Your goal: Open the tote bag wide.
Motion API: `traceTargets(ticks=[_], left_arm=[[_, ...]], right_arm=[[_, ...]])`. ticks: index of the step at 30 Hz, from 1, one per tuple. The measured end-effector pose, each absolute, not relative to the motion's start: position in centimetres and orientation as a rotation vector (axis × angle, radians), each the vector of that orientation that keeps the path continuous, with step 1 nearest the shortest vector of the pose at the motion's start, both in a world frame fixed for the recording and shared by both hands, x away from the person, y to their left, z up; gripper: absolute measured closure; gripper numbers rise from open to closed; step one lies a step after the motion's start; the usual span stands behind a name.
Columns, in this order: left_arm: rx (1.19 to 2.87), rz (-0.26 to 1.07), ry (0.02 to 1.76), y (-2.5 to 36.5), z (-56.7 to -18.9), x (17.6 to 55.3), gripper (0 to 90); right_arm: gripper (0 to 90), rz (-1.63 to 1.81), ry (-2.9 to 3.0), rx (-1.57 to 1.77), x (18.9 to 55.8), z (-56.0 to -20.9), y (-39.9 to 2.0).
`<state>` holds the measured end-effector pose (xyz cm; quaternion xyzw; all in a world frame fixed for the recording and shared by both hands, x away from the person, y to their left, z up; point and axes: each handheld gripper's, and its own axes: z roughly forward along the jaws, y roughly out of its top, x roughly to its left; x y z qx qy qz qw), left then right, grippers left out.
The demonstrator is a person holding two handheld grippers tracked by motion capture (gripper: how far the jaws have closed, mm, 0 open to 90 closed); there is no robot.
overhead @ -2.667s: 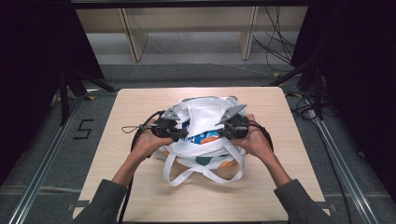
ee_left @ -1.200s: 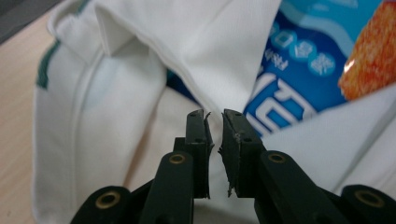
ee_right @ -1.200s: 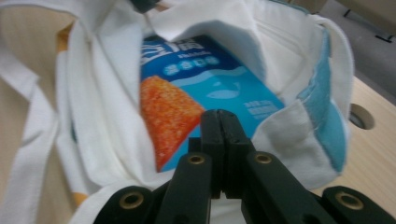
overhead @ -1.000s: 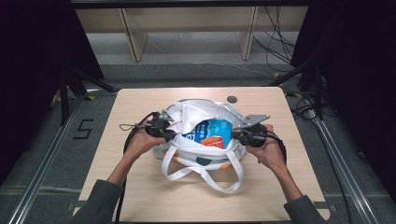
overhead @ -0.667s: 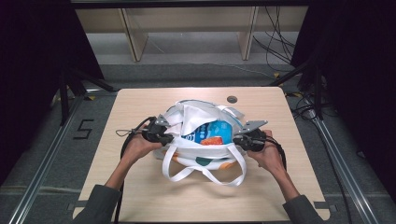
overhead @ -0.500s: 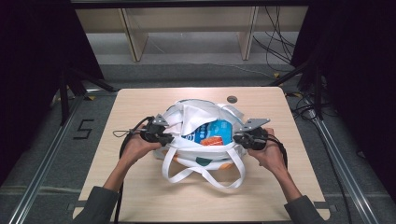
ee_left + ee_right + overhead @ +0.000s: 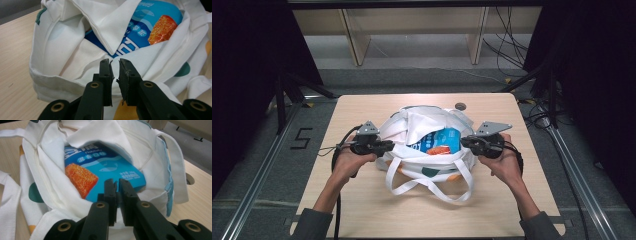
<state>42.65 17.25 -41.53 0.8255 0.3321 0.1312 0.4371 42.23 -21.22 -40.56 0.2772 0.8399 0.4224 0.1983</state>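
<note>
A white cloth tote bag lies in the middle of the table, mouth open toward me. Inside it is a blue snack packet with an orange picture. My left gripper is at the bag's left rim and my right gripper at its right rim. In the left gripper view the gripper is shut on the rim cloth of the bag, with the packet beyond. In the right gripper view the gripper pinches the near rim of the bag over the packet.
The bag's two handles loop toward me on the wooden table. A round hole sits in the tabletop behind the bag. Shelf legs and cables stand on the floor beyond the far edge.
The two grippers have drawn apart, left going left and right going right, spreading the bag's mouth and baring the blue packet. Over the last half second they hardly move.
</note>
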Motion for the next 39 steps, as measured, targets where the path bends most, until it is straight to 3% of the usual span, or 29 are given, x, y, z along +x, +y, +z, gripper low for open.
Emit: traceTargets(ticks=[29,39], left_arm=[[2.005,0.337,0.819,18.3,-41.1,40.9,64.5],[1.979,0.346,0.829,18.5,-40.9,40.6,55.5]], right_arm=[[74.9,1.214,2.339,0.788,41.6,-40.1,-22.5],[64.3,1.216,2.322,0.817,41.2,-40.2,-22.7]])
